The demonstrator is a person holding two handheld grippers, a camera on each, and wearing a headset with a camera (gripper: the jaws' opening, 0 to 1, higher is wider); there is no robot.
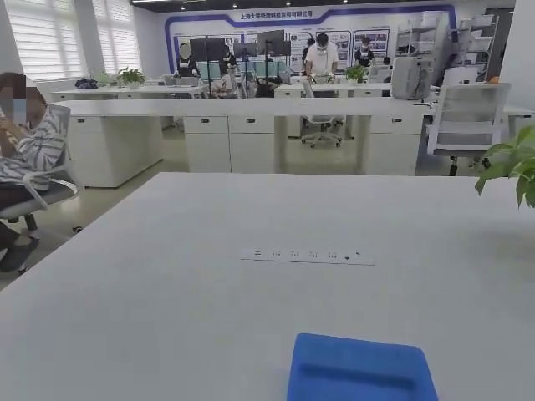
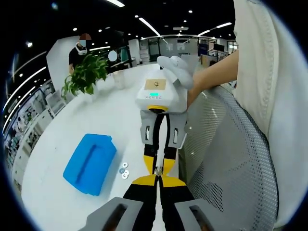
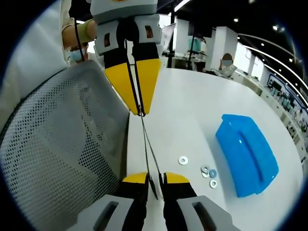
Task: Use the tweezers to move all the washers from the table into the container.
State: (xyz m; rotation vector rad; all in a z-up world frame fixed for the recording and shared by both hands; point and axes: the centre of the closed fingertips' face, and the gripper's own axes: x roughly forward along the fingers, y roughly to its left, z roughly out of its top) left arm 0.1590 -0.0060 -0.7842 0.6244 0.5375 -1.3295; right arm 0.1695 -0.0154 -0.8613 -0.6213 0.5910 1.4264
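Left hand-held gripper [image 2: 158, 180] and right hand-held gripper [image 3: 155, 182] nose to nose at the near edge of the table [image 3: 192, 106], tweezers [image 3: 147, 144] strung between them. Tight on the person's side: grey mesh chair back [image 3: 62, 144] hard against the table edge, pale clothing [image 2: 264, 96] just behind the mesh. Plenty of open room the other way: bare white surface from the near edge out past a power strip [image 1: 308, 255] set flush mid-table and on to the far edge, with a leafy plant [image 2: 84, 74] standing far off toward one side.

Blue container [image 3: 248, 154] flat on the table near the person, a long groove along its top face, free surface round it apart from the washers [image 3: 210, 175]. Three of them clustered just beside one side of the container, a small gap visible. A fourth washer [image 3: 183, 160] lying alone, between the cluster and the tweezers. All four inboard of the table edge.

Left hand-held gripper: yellow-tipped jaws drawn together to a point, pinching the joined end of the tweezers. Right hand-held gripper: jaws narrow, nearly together, both tweezer arms caught between the pads. Tweezers apart from every washer.
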